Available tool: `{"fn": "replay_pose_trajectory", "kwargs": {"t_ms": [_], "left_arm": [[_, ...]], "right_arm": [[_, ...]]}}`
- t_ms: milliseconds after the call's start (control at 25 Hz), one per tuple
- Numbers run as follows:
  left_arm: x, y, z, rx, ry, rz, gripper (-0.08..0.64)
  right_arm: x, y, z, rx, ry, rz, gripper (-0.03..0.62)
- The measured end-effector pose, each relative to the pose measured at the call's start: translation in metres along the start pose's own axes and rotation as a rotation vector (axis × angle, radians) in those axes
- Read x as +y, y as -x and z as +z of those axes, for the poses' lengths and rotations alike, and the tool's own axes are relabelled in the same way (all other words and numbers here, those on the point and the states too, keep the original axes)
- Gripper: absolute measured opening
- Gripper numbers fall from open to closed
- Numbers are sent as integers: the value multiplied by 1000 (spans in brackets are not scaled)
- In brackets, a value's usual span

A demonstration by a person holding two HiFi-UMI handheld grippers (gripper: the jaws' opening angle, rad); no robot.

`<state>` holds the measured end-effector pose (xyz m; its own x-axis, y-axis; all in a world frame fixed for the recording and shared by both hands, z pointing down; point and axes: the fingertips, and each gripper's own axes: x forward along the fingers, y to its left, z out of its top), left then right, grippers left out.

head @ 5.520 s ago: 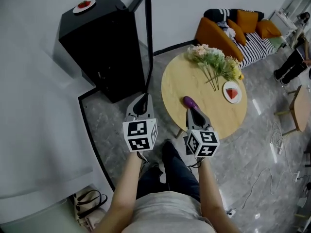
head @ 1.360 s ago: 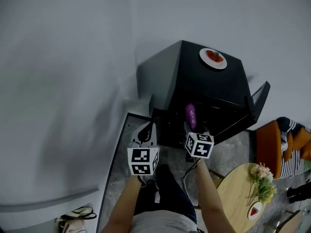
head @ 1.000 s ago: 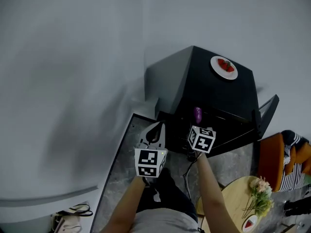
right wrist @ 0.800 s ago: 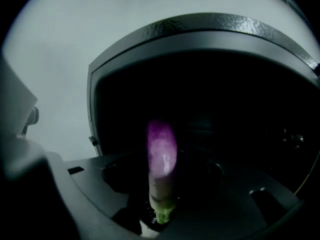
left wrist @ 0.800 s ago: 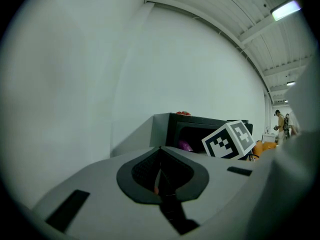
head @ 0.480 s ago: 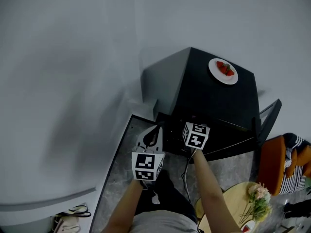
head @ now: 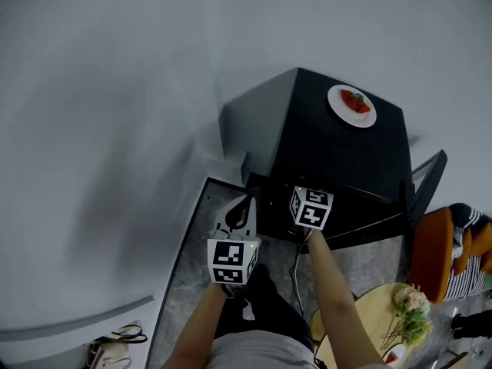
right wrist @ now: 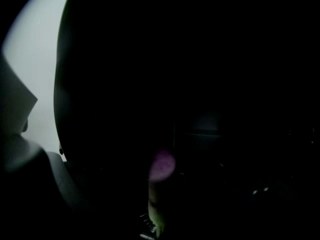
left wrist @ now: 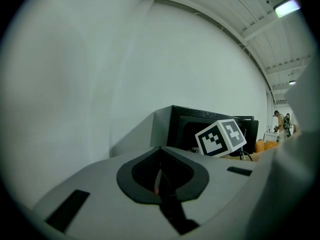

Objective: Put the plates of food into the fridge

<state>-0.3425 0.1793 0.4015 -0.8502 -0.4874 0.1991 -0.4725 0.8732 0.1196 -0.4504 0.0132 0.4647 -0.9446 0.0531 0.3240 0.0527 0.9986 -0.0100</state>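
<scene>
The right gripper (head: 310, 204) is clamping a purple item (right wrist: 162, 165) inside the fridge (head: 338, 152) at 12 o'clock — the left gripper (head: 245, 202) is hanging closed, empty.

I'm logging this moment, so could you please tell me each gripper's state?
Left gripper: shut, empty.
Right gripper: shut on the purple eggplant.

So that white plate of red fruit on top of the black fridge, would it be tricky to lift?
Probably stiff, maybe breakable: the plate looks thin and rigid. The red fruit lies loose on it, so it could roll off if tilted. Flat on the fridge, it likely offers only its rim to grip.
</scene>
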Motion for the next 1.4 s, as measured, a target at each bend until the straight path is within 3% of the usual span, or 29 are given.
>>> {"fn": "replay_pose_trajectory", "kwargs": {"t_ms": [200, 440, 600, 640, 720, 1040, 1400], "left_arm": [[1, 0, 0, -5, 2, 1, 9], [1, 1, 5, -23, -4, -6, 9], [1, 2, 9, -30, -9, -11, 9], [2, 2, 9, -30, -8, -11, 9], [2, 2, 8, -31, -5, -8, 9], [6, 3, 5, -23, -11, 12, 9], [20, 8, 6, -33, -3, 58, 9]], "right_arm": [[7, 19, 7, -60, 38, 4, 209], [12, 77, -3, -145, 63, -53, 207], [-4, 107, -37, -148, -30, -112, 202], [-9, 108, -48, -124, -60, -117, 164], [-15, 107, -67, -66, -79, -123, 17], [-7, 82, -69, -11, -26, -46, 12], [5, 49, -50, -28, 25, -2, 12]]}}
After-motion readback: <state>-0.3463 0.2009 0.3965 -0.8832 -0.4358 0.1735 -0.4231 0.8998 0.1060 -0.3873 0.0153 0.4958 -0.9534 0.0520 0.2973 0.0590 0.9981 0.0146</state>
